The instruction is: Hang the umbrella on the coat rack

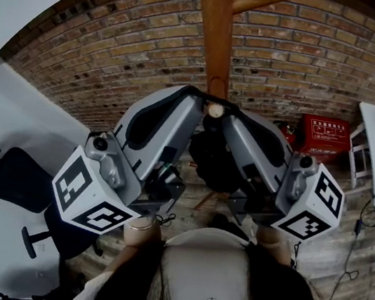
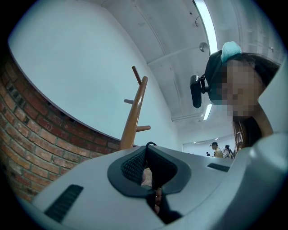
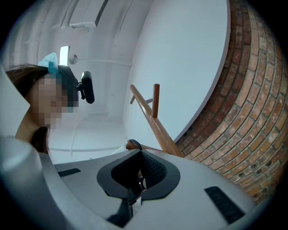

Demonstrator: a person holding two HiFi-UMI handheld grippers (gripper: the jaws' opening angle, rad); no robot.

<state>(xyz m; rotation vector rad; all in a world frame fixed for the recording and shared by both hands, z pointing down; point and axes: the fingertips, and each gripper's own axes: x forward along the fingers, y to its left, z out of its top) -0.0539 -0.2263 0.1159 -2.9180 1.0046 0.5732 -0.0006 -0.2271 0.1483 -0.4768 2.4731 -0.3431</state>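
You had left gripper (image 1: 195, 95) and right gripper (image 1: 228, 114) both clamped on the strap (image 1: 208, 94), stretched crosswise at the peg (image 1: 214, 109) tip, umbrella (image 1: 214, 159) hanging below.

Rack pole (image 1: 212, 36) ahead; sides seemingly open

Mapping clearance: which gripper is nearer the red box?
Right. The right gripper is just left of the red box; the left gripper is farther left, past the rack pole.

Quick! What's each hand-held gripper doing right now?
Left hand-held gripper: shut on the umbrella strap.
Right hand-held gripper: shut on the umbrella strap too.
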